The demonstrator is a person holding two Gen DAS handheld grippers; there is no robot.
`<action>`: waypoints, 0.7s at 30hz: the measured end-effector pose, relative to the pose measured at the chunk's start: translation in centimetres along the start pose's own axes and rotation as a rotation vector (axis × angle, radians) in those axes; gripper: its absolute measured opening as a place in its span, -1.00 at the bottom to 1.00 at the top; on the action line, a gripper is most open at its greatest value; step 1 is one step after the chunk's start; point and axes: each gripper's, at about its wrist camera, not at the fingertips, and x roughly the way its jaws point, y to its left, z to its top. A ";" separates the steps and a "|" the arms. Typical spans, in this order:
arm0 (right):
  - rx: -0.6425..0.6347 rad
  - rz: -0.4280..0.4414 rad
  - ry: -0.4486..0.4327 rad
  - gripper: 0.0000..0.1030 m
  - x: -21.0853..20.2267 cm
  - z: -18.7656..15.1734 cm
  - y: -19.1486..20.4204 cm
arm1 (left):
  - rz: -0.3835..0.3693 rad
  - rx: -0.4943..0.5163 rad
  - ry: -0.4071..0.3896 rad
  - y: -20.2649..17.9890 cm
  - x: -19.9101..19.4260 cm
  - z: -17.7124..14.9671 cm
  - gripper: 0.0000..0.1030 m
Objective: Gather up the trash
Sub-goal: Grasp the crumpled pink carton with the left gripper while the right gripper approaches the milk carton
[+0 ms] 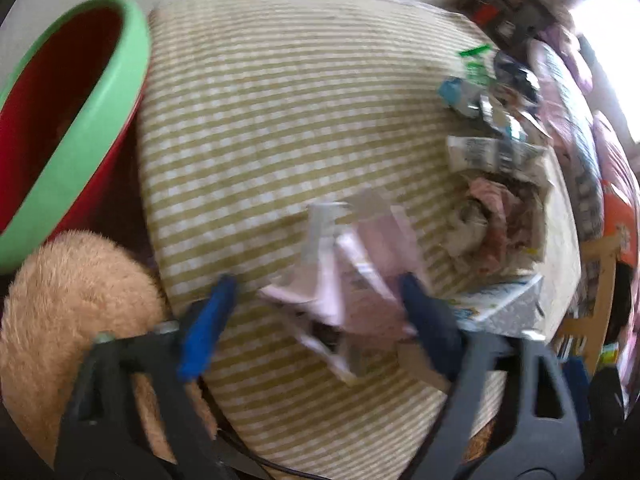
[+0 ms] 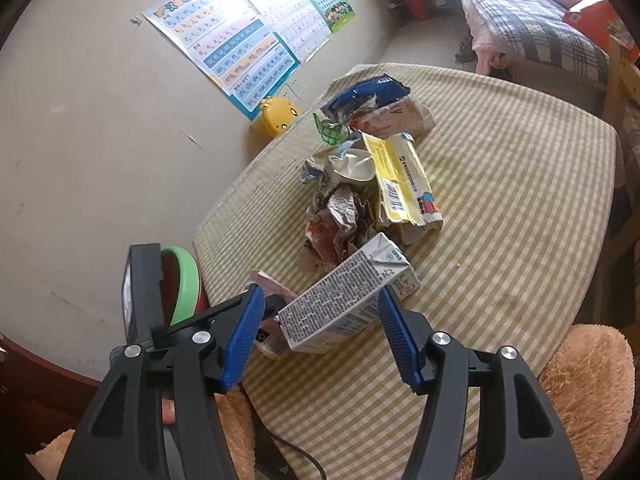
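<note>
A heap of trash (image 2: pixel 360 176) lies on the checked tablecloth: crumpled wrappers, a flattened yellow carton (image 2: pixel 404 184), a blue bag (image 2: pixel 368 94). My right gripper (image 2: pixel 320 328) is open, its jaws either side of a white drink carton (image 2: pixel 344 300) lying on the table. My left gripper (image 1: pixel 316 304) is open around a crushed pink carton (image 1: pixel 348 276), blurred by motion; the same pink carton peeks out beside the white one in the right wrist view (image 2: pixel 272 288). The heap also shows at the right of the left wrist view (image 1: pixel 492 184).
A red bin with a green rim (image 1: pixel 80 128) stands left of the table, also in the right wrist view (image 2: pixel 184 280). A furry orange cushion (image 1: pixel 68 304) lies at the near table edge. A yellow toy (image 2: pixel 278 114) sits by the wall. A bed (image 2: pixel 532 20) stands beyond.
</note>
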 end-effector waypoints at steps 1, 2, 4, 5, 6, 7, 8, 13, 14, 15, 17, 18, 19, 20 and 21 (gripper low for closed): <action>0.009 0.001 0.003 0.15 0.1 0.0 -0.2 | -0.014 0.027 0.003 -0.3 -0.1 0.0 0.15; 0.016 0.000 0.006 0.16 0.2 0.0 -0.4 | -0.009 0.051 -0.004 -0.7 -0.3 -0.1 0.11; 0.027 0.001 0.014 0.16 0.3 -0.1 -0.7 | -0.012 0.102 -0.027 -1.3 -0.8 -0.3 -0.03; 0.031 0.001 0.015 0.16 0.4 -0.1 -0.7 | -0.009 0.134 -0.036 -1.6 -1.2 -0.4 -0.09; 0.039 0.003 0.019 0.17 0.5 -0.2 -0.8 | -0.004 0.159 -0.046 -1.8 -1.7 -0.5 -0.20; 0.047 0.002 0.024 0.17 0.6 -0.2 -0.9 | 0.002 0.180 -0.056 -1.9 -2.1 -0.7 -0.23; 0.060 0.001 0.033 0.19 0.8 -0.1 -1.0 | 0.022 0.223 -0.080 -2.2 -2.8 -0.9 -0.26; 0.110 -0.036 0.099 0.31 3.3 0.4 -1.1 | 0.161 0.392 -0.196 -3.0 -4.6 -1.4 -0.27; 0.118 -0.038 0.111 0.33 3.8 0.5 -1.0 | 0.172 0.403 -0.199 -2.9 -4.5 -1.4 -0.27; 0.122 -0.044 0.128 0.37 4.5 0.6 -0.9 | 0.172 0.403 -0.194 -2.7 -4.4 -1.4 -0.26; 0.103 -0.081 0.157 0.41 6.0 0.6 -0.5 | 0.164 0.382 -0.169 -2.0 -4.0 -1.4 -0.25; 0.087 -0.103 0.170 0.41 6.5 0.6 -0.3 | 0.155 0.367 -0.149 -1.6 -3.6 -1.3 -0.23; 0.075 -0.115 0.179 0.41 6.9 0.6 -0.2 | 0.152 0.357 -0.145 -1.3 -3.5 -1.4 -0.23; 0.059 -0.125 0.191 0.41 7.3 0.5 -0.2 | 0.152 0.353 -0.149 -1.2 -3.4 -1.5 -0.21; 0.037 -0.136 0.202 0.41 7.6 0.3 -0.2 | 0.147 0.351 -0.151 -1.1 -3.4 -1.6 -0.08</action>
